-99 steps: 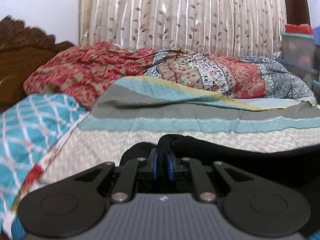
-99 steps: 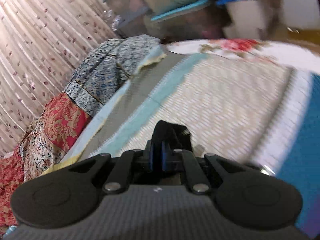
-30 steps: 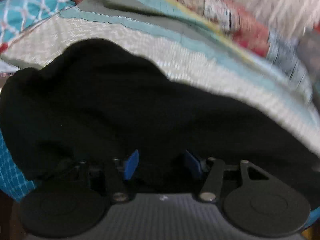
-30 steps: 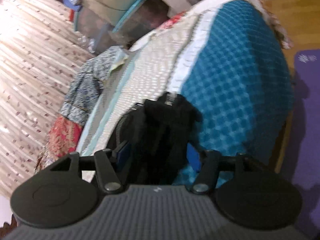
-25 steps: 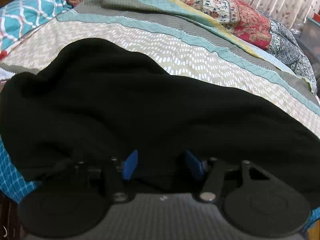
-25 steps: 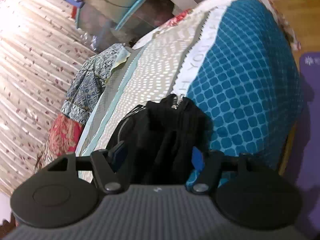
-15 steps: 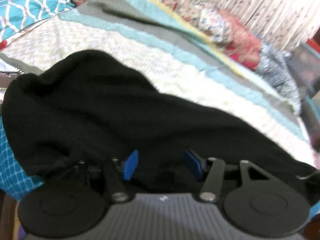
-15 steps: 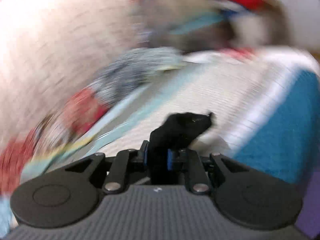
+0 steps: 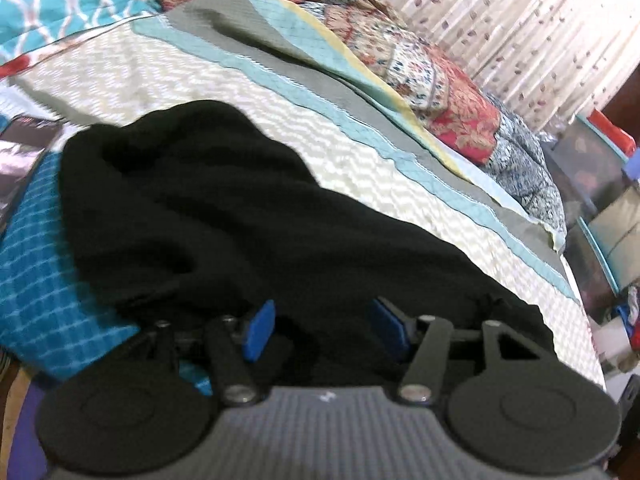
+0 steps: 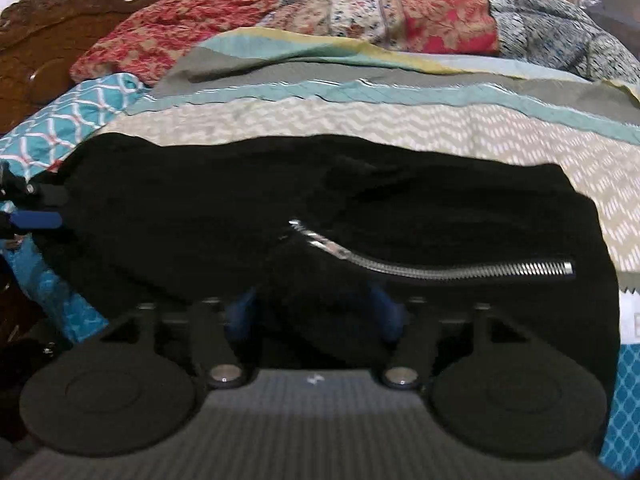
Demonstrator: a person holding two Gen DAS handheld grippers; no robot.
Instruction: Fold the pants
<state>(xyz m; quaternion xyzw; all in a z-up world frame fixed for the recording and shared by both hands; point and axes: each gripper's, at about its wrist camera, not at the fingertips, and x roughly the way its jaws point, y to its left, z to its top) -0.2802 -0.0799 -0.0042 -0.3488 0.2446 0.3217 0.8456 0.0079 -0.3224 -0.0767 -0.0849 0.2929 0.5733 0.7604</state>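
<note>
The black pants (image 9: 240, 220) lie bunched across the near edge of the bed (image 9: 360, 152). In the right wrist view the pants (image 10: 400, 208) show a silver zipper (image 10: 440, 268) running to the right. My left gripper (image 9: 320, 324) is open, its blue pads apart over the near hem of the cloth. My right gripper (image 10: 316, 312) is open too, its blue pads dim and partly hidden by black fabric. The left gripper's blue finger (image 10: 36, 219) shows at the far left of the right wrist view.
A striped quilt with grey, teal and zigzag bands (image 10: 360, 120) covers the bed. Crumpled red and patterned blankets (image 10: 360, 20) lie at the back. A carved wooden headboard (image 10: 40, 40) stands at the left. A curtain (image 9: 540, 32) and stacked storage boxes (image 9: 600, 200) stand at the right.
My right gripper was shut on a bunch of the pants half a second ago and now is open, facing the pants head-on. My left gripper stays open and has shifted slightly.
</note>
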